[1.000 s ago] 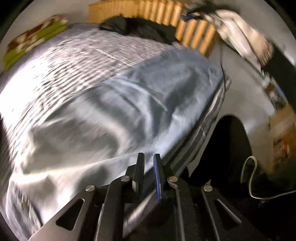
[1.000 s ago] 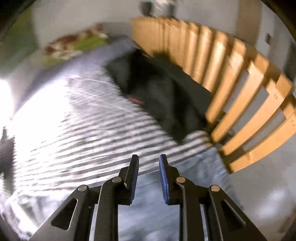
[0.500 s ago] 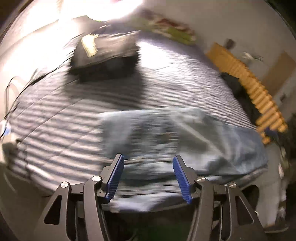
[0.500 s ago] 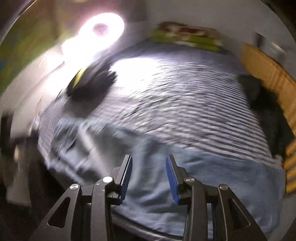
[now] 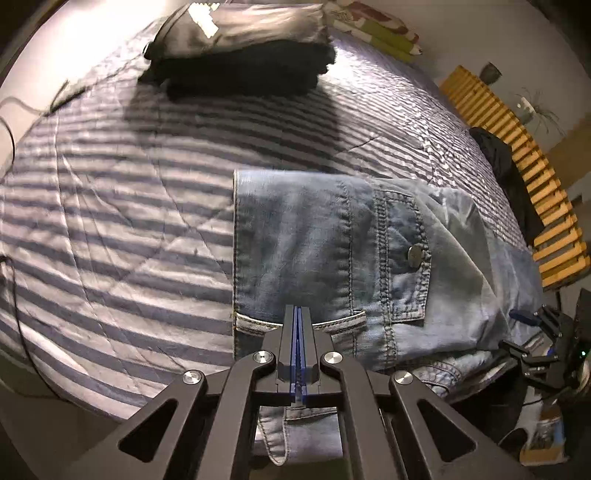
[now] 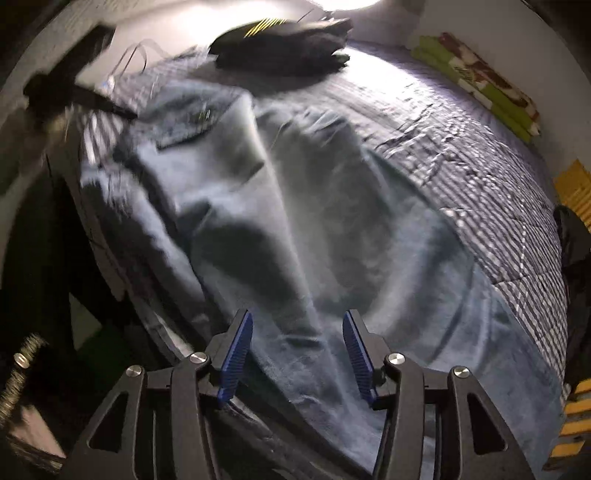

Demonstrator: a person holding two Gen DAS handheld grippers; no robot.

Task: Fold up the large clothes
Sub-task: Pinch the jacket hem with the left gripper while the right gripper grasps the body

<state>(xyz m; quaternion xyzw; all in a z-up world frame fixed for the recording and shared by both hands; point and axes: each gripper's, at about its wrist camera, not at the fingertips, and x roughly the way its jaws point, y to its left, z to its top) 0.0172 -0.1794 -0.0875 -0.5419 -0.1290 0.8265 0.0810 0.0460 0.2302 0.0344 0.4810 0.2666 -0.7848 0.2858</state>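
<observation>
Blue jeans [image 5: 332, 240] lie along the near edge of a striped bedspread [image 5: 110, 221], with a seam, a metal button and a pocket showing. My left gripper [image 5: 297, 332] hangs over the pocket's edge, pads pressed together. No cloth shows between them. In the right wrist view the jeans [image 6: 295, 221] are blurred and rumpled. My right gripper [image 6: 297, 350] stands over them near the bed's edge. Its jaws are opening, with denim below them and nothing pinched. That gripper also shows at the right edge of the left wrist view [image 5: 535, 332].
A stack of folded dark clothes [image 5: 240, 48] sits at the far side of the bed. A green and red patterned bundle [image 5: 376, 33] lies by the wall. A black garment [image 5: 506, 166] hangs over a wooden slatted rail [image 5: 535, 173]. A cable [image 5: 11, 122] runs at the left.
Both views have swung round from the wooden rail towards the bed's near edge. The left jaws opened wide and then shut. The right jaws have spread wider.
</observation>
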